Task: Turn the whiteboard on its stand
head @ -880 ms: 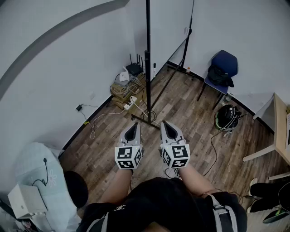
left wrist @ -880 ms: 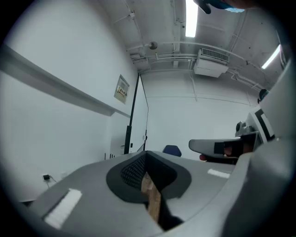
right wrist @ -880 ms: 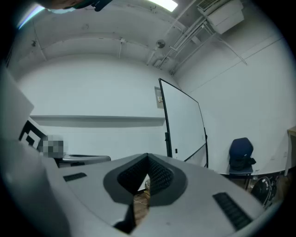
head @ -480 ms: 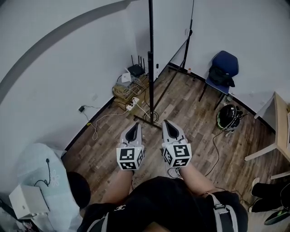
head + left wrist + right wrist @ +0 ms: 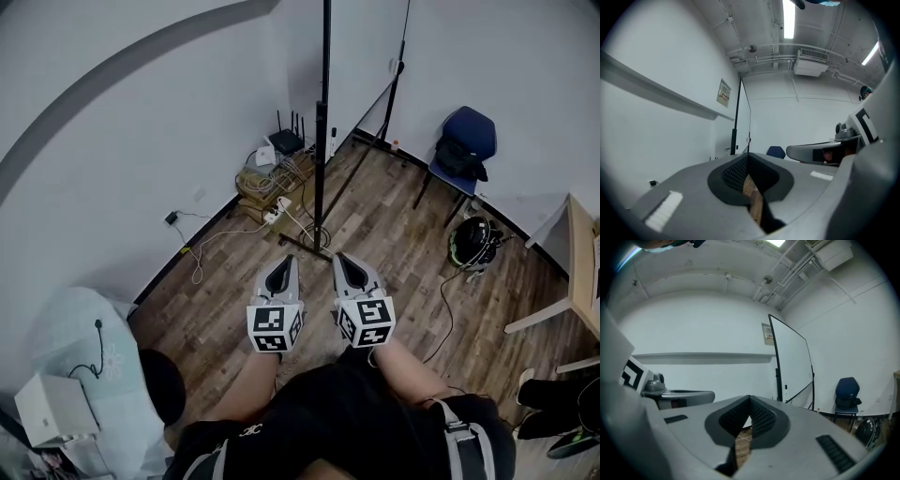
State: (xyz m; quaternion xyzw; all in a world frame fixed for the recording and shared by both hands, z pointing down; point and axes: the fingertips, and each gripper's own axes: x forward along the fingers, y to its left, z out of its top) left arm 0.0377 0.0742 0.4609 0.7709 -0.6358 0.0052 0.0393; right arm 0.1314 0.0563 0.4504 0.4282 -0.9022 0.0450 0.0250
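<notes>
Whiteboard (image 5: 322, 131) is dead ahead of me, upright on its stand (image 5: 302, 246) near the room's corner. From up top I see it nearly edge-on, its black frame pole rising off the wooden floor (image 5: 394, 225). I've got both tongs side by side, well short of the board and touching nothing. Left tongs (image 5: 279, 270): tips pressed together, nothing between them. Right tongs (image 5: 350, 267): closed right up too, and empty. A blue chair (image 5: 463, 136) sits by the far wall on the right, and a tangle of cables (image 5: 262, 187) lies against the wall left of the stand.
</notes>
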